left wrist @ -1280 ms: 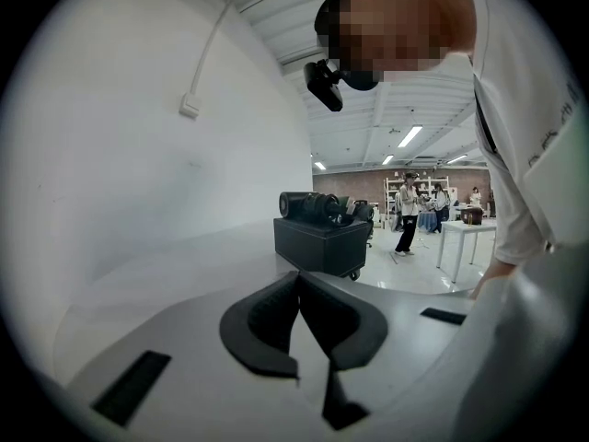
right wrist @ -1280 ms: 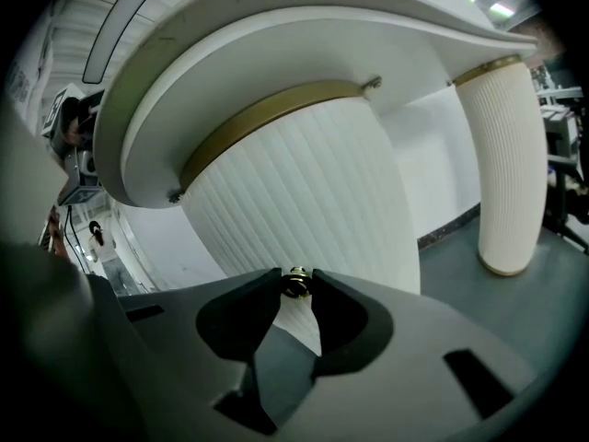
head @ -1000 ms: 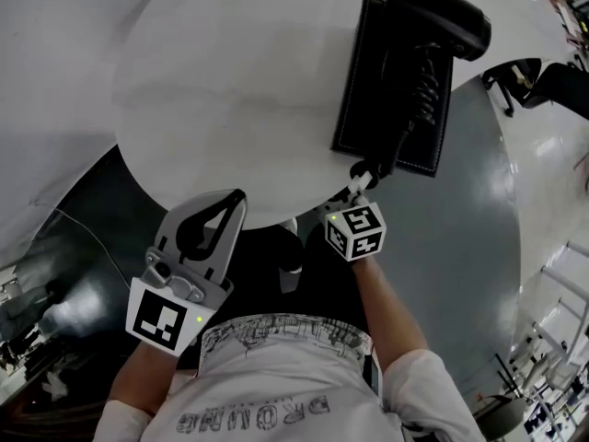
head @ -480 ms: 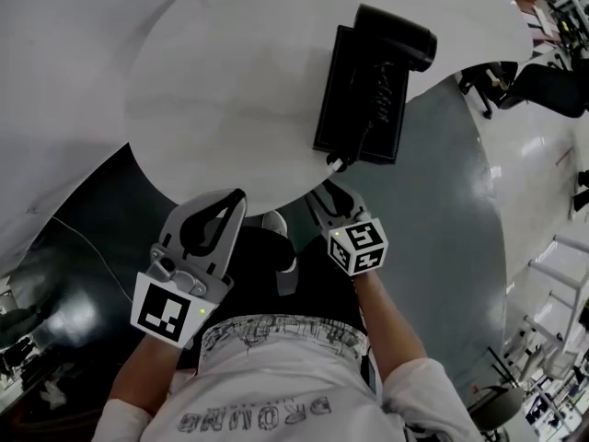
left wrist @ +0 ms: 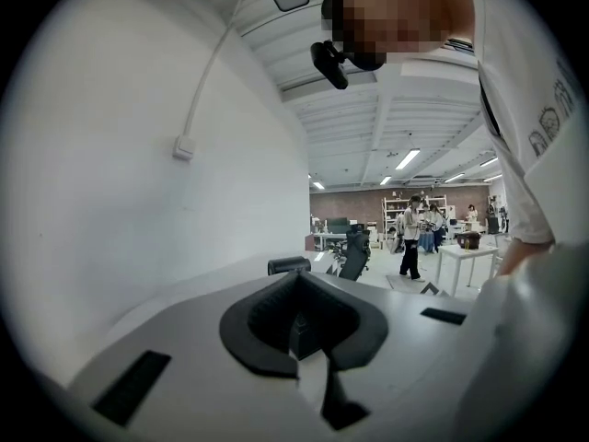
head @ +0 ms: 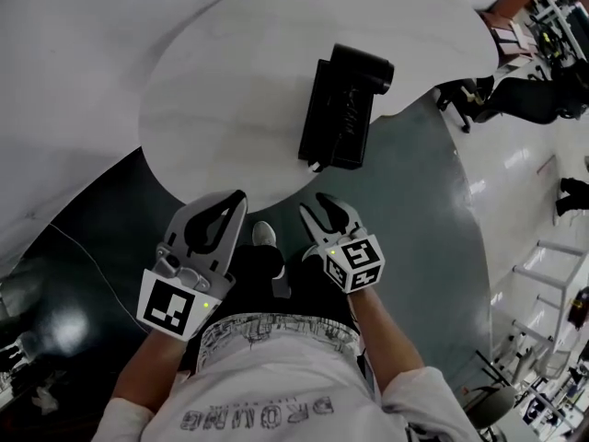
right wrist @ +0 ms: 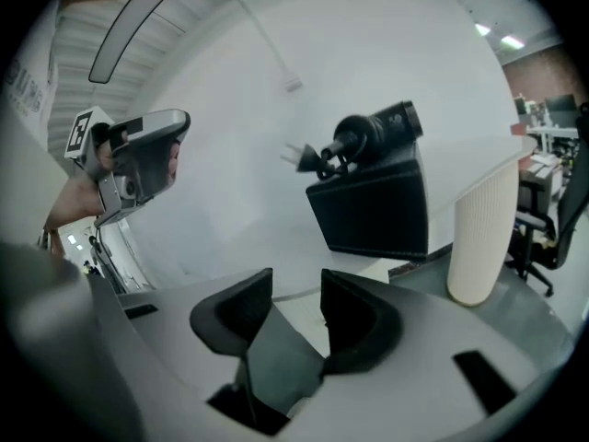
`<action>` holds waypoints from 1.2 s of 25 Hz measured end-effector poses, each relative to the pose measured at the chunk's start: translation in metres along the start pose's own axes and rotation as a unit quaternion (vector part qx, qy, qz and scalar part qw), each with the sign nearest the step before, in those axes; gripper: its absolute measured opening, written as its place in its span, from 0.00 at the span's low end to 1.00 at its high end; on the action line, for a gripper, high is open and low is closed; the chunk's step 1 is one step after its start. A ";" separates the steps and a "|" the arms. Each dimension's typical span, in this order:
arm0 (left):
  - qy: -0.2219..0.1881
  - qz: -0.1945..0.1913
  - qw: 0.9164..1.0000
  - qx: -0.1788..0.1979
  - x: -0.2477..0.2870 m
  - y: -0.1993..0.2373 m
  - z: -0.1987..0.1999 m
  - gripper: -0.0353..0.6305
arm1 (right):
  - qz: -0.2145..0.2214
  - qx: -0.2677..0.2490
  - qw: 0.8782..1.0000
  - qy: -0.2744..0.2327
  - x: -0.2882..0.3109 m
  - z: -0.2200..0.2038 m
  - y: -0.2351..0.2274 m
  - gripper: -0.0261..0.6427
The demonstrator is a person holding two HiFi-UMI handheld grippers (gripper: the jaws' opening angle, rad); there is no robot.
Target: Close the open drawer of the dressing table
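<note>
The white round dressing table (head: pixel 212 90) lies ahead of me; no drawer shows in any view. My left gripper (head: pixel 237 197) hovers at the table's near edge, jaws pressed together on nothing; its own view (left wrist: pixel 296 337) shows them meeting. My right gripper (head: pixel 328 212) hangs beside it, just off the edge over the dark floor, open and empty. In the right gripper view (right wrist: pixel 296 288) a clear gap separates the jaws, and the left gripper (right wrist: pixel 138 159) appears at the left.
A black box (head: pixel 333 122) with a black hair dryer (head: pixel 361 66) on it sits on the table's right part, its white plug (right wrist: pixel 296 155) sticking out. A white ribbed column (right wrist: pixel 483 233) stands at the right. Office chairs (head: pixel 515 95) and racks stand beyond; a person's shoe (head: pixel 264 236) is below.
The right gripper has pulled back from the hair dryer's plug toward my body and now stands off the table edge. The table looks farther away. The left gripper has hardly moved.
</note>
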State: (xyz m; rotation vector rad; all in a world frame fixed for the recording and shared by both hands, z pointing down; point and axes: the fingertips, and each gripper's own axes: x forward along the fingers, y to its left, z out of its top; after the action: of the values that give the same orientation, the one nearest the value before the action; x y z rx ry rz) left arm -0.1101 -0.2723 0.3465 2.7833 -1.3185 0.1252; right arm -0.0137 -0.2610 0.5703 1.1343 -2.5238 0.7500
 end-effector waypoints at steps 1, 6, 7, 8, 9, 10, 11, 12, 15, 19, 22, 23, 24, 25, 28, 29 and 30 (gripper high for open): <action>-0.003 0.001 1.000 0.000 -0.001 -0.001 0.006 0.09 | 0.001 -0.003 1.000 -0.004 -0.006 0.008 0.004 0.30; -0.015 0.004 1.000 0.002 -0.008 -0.007 0.036 0.09 | 0.006 -0.017 0.999 -0.027 -0.035 0.050 0.024 0.29; -0.017 0.004 1.000 0.003 -0.009 -0.007 0.041 0.09 | 0.006 -0.019 0.999 -0.032 -0.040 0.058 0.027 0.29; -0.019 0.004 1.000 0.004 -0.010 -0.008 0.046 0.09 | 0.006 -0.022 0.999 -0.036 -0.045 0.065 0.031 0.28; -0.023 0.004 1.000 0.004 -0.011 -0.008 0.051 0.09 | 0.006 -0.024 0.999 -0.041 -0.049 0.072 0.034 0.28; -0.026 0.004 1.000 0.004 -0.011 -0.009 0.056 0.09 | 0.006 -0.026 0.999 -0.045 -0.054 0.079 0.037 0.28; -0.029 0.004 1.000 0.005 -0.012 -0.009 0.061 0.09 | 0.006 -0.029 0.998 -0.050 -0.058 0.086 0.040 0.28; -0.031 0.004 0.999 0.005 -0.013 -0.010 0.065 0.09 | 0.006 -0.031 0.998 -0.055 -0.062 0.092 0.044 0.27; -0.040 0.002 0.999 0.007 -0.017 -0.011 0.080 0.09 | 0.008 -0.039 0.997 -0.069 -0.075 0.113 0.056 0.27; -0.051 0.001 0.999 0.009 -0.019 -0.014 0.095 0.09 | 0.012 -0.052 0.995 -0.086 -0.089 0.137 0.067 0.26; -0.059 0.000 0.998 0.011 -0.019 -0.014 0.105 0.09 | 0.016 -0.063 0.993 -0.101 -0.098 0.153 0.074 0.26; -0.062 0.000 0.998 0.012 -0.019 -0.015 0.108 0.09 | 0.017 -0.065 0.992 -0.106 -0.102 0.159 0.076 0.26; -0.064 -0.001 0.998 0.012 -0.020 -0.016 0.111 0.09 | 0.016 -0.067 0.992 -0.110 -0.106 0.165 0.079 0.25; -0.067 -0.001 0.998 0.012 -0.020 -0.017 0.113 0.09 | 0.016 -0.068 0.991 -0.113 -0.109 0.170 0.080 0.25; -0.072 -0.002 0.997 0.011 -0.019 -0.018 0.118 0.09 | 0.016 -0.073 0.990 -0.123 -0.118 0.183 0.084 0.25; -0.074 -0.001 0.997 0.010 -0.018 -0.018 0.120 0.09 | 0.016 -0.074 0.989 -0.126 -0.121 0.187 0.084 0.24; -0.076 -0.001 0.997 0.008 -0.018 -0.018 0.121 0.09 | 0.015 -0.076 0.989 -0.128 -0.124 0.190 0.085 0.24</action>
State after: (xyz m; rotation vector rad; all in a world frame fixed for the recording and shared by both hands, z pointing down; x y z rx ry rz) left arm -0.1019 -0.2581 0.2240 2.8583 -1.3524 -0.0790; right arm -0.0033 -0.2441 0.3289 1.2110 -2.7581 0.4331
